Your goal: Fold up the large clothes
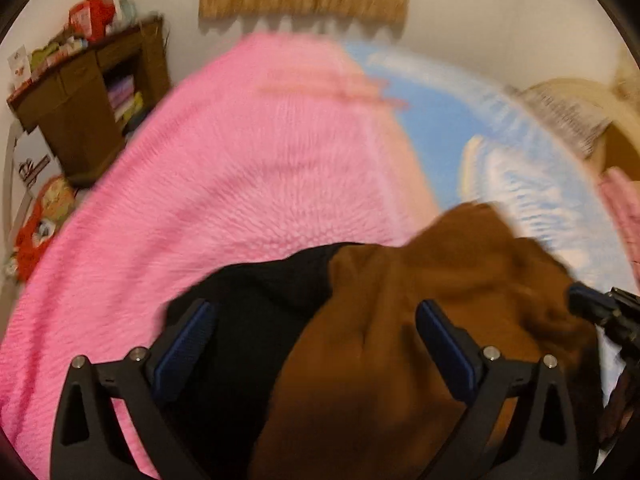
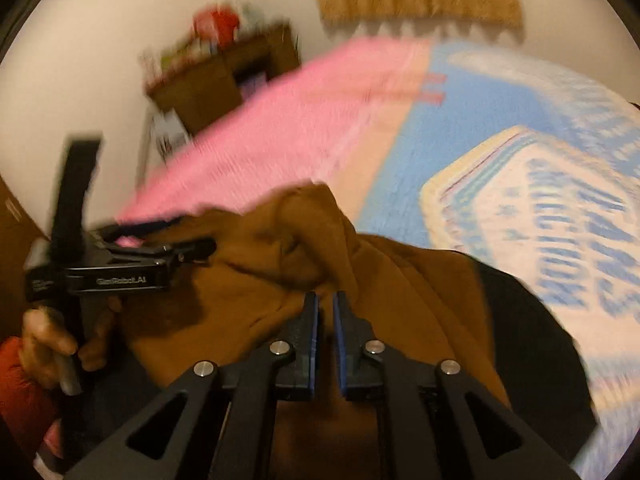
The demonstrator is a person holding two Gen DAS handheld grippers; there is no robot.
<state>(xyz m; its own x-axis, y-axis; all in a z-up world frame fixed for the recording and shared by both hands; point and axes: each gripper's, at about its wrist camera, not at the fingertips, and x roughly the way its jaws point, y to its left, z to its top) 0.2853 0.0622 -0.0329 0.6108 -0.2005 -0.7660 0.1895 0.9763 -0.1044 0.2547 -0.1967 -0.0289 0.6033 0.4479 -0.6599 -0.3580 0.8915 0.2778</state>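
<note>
Brown garment (image 1: 400,340) with a black part (image 1: 256,312) is seen bunched on the near edge of a bed, over a pink blanket (image 1: 224,168) and a blue patterned cover (image 2: 520,208); both views are blurred

Left gripper (image 1: 316,320): jaws stand wide apart, cloth lies below and between them, pads are not pressed on anything. In the right wrist view it is seen at the left edge of the cloth, held by a hand (image 2: 52,344)

Right gripper (image 2: 325,312): jaws are drawn nearly together with a thin gap; brown cloth appears pinched at the tips, though the blur leaves the hold uncertain

Step judged: a fold of the garment is being gathered for lifting, early in the task

To be done well:
- a second edge is best taken by the left gripper before any lift, well apart from the right
- a single layer should be taken, not a bunch
- the cloth should be kept taut between both grips so that it is spread flat

Risk: slip from a shallow pinch
</note>
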